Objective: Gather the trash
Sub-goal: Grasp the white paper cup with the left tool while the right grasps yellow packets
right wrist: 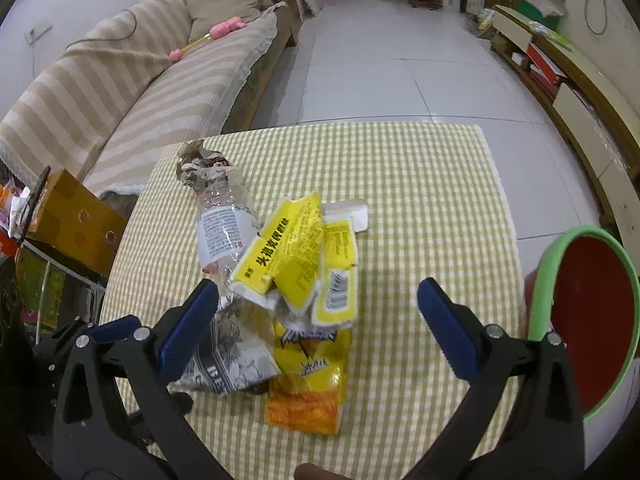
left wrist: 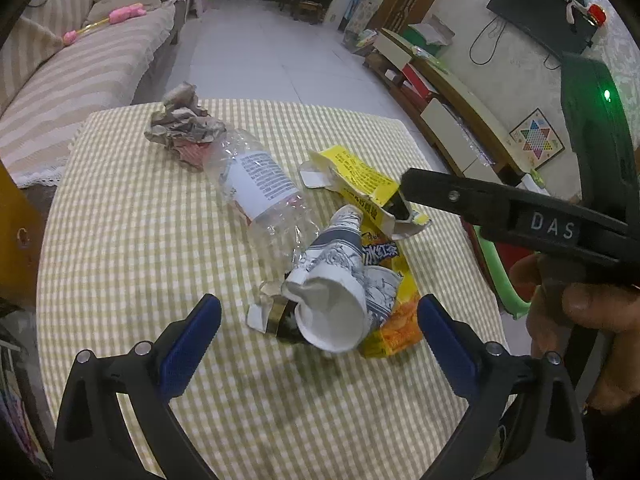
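A crushed white paper cup lies on the checked tablecloth, just ahead of my open left gripper, between its blue pads. An orange snack wrapper lies under it. Behind are a crushed clear bottle, crumpled brown paper and a torn yellow box. In the right wrist view my right gripper is wide open above the yellow box and wrapper, gripping nothing. One of its fingers reaches the box's near end.
A red bin with a green rim stands off the table's right edge. A striped sofa runs along the left, a low cabinet along the right wall. A yellow carton sits at the table's left.
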`<state>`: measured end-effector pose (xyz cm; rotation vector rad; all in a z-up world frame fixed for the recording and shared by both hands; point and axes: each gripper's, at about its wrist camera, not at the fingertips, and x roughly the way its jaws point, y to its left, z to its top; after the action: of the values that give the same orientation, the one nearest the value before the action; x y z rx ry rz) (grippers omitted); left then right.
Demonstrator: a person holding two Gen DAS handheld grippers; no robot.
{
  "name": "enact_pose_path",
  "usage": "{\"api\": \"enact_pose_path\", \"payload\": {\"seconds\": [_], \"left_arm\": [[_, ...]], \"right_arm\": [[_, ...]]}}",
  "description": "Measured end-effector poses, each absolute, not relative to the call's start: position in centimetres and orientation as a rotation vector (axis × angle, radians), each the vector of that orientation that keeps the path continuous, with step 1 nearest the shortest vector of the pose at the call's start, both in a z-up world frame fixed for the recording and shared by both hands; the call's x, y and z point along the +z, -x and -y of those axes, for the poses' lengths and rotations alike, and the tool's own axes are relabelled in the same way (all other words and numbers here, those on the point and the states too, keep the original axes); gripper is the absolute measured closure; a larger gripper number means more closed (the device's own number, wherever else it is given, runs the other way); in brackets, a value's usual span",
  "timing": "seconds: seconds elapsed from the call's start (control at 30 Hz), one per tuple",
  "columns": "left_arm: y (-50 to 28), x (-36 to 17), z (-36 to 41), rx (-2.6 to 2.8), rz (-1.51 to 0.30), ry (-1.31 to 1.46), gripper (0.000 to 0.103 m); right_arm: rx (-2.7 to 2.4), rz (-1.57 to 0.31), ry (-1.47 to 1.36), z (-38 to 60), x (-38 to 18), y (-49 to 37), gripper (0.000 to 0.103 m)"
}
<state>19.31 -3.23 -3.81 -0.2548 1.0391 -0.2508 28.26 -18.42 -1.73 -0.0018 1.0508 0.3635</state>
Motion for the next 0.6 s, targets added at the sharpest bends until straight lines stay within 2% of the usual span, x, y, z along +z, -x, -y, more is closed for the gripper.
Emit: {"api": "enact_pose_path", "payload": {"seconds": [0.2, 0.27, 0.33, 0.43, 0.53, 0.57, 0.6], "left_arm": [[-20.2, -5.0, 3.4, -0.272, -1.055, 0.270, 0.020], [-20.4, -5.3, 3.7, -0.281, -1.063, 0.269, 0.028], [-20.6, -5.5, 4.0, -0.287, -1.072, 0.265, 0.041], [-21.0, -5.9, 4.3, -0.297, -1.092, 0.259, 0.055], [-20.9, -5.9, 4.3, -0.307, -1.088, 0.262, 0.062], [-20.8, -5.8, 4.3, -0.307, -1.085, 0.260, 0.062], [-20.8, -5.8, 4.2, -0.309, -1.081, 0.263, 0.063]], "right_arm": [[0.391, -1.077, 0.063, 16.5, -3.1, -29.3, 0.005], [0.397, -1.087, 0.077, 16.0, -3.6, -29.7, 0.005], [0.406, -1.098, 0.084, 15.8, -4.1, -29.9, 0.009], [0.421, -1.120, 0.091, 15.5, -4.8, -30.0, 0.027], [0.432, -1.120, 0.087, 15.5, -4.9, -29.9, 0.043], [0.429, -1.120, 0.089, 15.6, -4.8, -29.9, 0.052], [0.427, -1.122, 0.079, 15.8, -4.8, -29.9, 0.052]]}}
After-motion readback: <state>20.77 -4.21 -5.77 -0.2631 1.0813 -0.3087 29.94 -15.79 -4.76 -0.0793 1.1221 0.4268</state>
